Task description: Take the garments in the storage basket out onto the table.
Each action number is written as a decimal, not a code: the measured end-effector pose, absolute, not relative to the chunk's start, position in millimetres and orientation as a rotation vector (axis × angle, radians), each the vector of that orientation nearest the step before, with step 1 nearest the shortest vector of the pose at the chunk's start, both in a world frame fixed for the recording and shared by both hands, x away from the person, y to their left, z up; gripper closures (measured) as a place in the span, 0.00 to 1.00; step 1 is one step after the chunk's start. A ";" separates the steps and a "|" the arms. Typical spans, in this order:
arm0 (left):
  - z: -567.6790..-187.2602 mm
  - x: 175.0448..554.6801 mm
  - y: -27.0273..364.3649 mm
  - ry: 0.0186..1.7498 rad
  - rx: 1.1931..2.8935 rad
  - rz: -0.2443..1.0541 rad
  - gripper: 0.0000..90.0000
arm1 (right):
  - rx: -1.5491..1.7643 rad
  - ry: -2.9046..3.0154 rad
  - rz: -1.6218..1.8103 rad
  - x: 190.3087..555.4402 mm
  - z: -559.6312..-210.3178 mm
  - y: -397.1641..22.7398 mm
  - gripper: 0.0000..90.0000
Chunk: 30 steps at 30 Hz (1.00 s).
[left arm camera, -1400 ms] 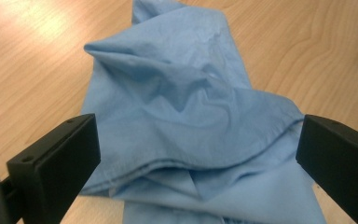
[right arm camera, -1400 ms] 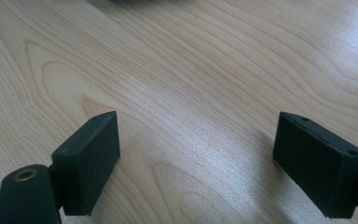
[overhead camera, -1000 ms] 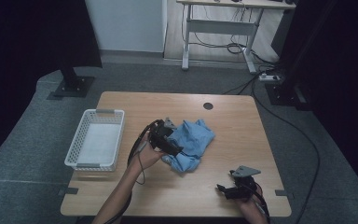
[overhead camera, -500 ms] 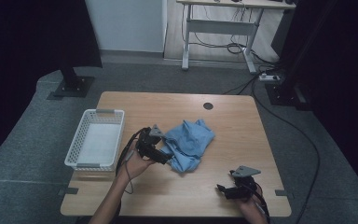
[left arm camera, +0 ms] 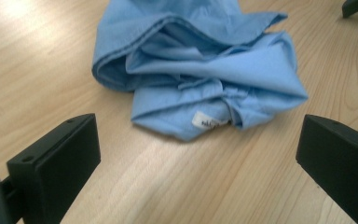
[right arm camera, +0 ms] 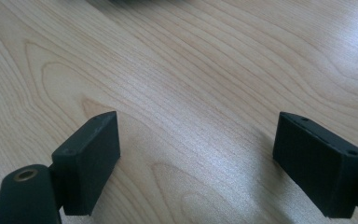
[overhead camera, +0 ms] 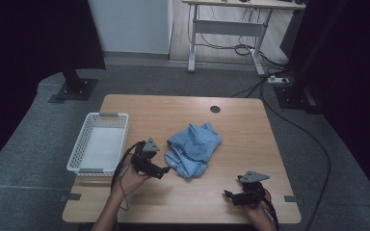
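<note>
I have the blue cloth (overhead camera: pixel 194 149) lying crumpled near the middle of the table (overhead camera: pixel 183 115), and I place everything else from it. The white basket (overhead camera: pixel 99 143) stands well to the cloth's left, apart from it. My left gripper (overhead camera: pixel 163 169) sits just off the cloth's near-left edge, jaws spread wide with nothing between them; in the left gripper view the cloth (left arm camera: pixel 200 70) lies just ahead of the jaws, its folded hem and a small white label (left arm camera: pixel 208 121) facing me. My right gripper (overhead camera: pixel 229 196) rests low at the table's near edge, to the near right of the cloth and well apart from it, also gaping wide over bare wood.

I judge the step in hand to be a first grasp on the cloth with the left gripper. To do it well, I would slide the lower jaw flat along the wood so that it goes under the labelled fold, not into its face, and close on a doubled layer, since a single edge may slip out. From the high view I cannot quite tell whether the jaw tip touches the fabric, so I would creep forward slowly.
</note>
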State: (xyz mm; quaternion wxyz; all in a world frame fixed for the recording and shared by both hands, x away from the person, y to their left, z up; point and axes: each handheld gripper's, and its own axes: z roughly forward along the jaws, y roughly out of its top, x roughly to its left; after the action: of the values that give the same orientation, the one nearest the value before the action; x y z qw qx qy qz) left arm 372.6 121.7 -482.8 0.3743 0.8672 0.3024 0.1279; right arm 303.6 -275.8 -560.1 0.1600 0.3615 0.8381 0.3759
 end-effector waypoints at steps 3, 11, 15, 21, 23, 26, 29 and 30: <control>-493.6 366.9 127.6 0.782 2.201 0.319 0.00 | 1.033 2.394 1.074 303.6 -560.1 -275.8 0.16; -517.4 357.3 137.8 0.800 2.205 0.325 0.00 | 1.035 2.393 1.073 303.5 -560.1 -275.7 0.16; -528.6 354.7 143.2 0.819 2.211 0.335 0.00 | 1.035 2.393 1.073 303.5 -560.1 -275.7 0.16; -541.9 352.1 148.7 0.847 2.212 0.342 0.00 | 1.036 2.392 1.073 303.4 -560.1 -275.6 0.16; -545.3 351.6 148.6 0.848 2.225 0.348 0.00 | 1.037 2.392 1.073 303.4 -560.1 -275.6 0.16; -552.7 351.5 148.5 0.858 2.248 0.352 0.00 | 1.037 2.392 1.073 303.4 -560.1 -275.5 0.16; -554.5 350.8 149.0 0.854 2.246 0.368 0.00 | 1.036 2.392 1.073 303.3 -560.1 -275.5 0.16; -554.5 350.7 149.3 0.849 2.249 0.367 0.00 | 1.036 2.392 1.073 303.3 -560.1 -275.5 0.16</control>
State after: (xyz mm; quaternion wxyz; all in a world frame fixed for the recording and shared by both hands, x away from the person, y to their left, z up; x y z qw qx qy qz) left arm 350.7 149.3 -554.5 0.3474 0.8672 0.3274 0.1413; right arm 303.3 -275.5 -560.1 0.1605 0.3628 0.8375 0.3756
